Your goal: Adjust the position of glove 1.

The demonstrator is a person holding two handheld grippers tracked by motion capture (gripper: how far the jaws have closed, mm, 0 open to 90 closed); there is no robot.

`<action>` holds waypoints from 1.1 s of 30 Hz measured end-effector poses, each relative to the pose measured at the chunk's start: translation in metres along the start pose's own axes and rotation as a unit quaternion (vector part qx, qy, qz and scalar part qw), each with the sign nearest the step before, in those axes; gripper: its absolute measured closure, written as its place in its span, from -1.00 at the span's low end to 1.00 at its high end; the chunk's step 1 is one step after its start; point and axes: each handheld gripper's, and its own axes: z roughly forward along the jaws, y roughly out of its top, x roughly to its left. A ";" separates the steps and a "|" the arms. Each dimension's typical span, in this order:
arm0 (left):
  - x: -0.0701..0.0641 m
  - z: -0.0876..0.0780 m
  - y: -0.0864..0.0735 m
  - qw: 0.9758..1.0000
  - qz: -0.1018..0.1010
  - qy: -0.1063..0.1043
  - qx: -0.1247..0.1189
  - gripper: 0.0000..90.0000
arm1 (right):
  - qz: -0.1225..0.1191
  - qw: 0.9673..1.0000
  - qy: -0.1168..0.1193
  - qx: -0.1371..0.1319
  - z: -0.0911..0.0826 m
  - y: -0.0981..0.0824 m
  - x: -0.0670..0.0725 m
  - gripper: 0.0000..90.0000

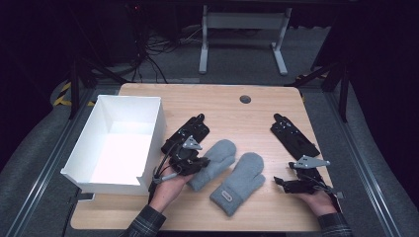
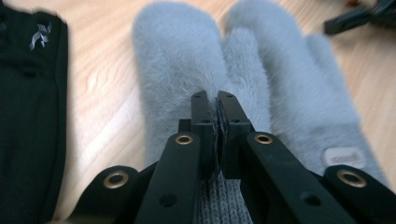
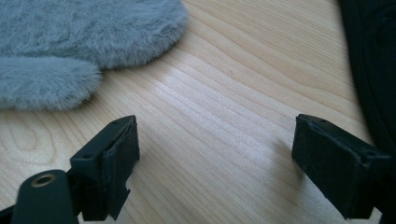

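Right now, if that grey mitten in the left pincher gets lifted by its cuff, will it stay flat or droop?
Probably droop: the mitten looks soft and fuzzy, and the left gripper pinches just its knit cuff. It likely weighs little. It shouldn't slip readily, since the jaws are shut tight on the ribbed knit.

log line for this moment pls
left gripper: shut on left mitten cuff | right gripper: open, over bare table | right mitten: untouched | white box: empty
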 end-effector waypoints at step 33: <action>-0.065 0.033 0.016 0.998 -0.018 -0.060 -0.032 0.94 | 0.000 1.000 0.000 0.000 0.000 0.000 0.000 -0.66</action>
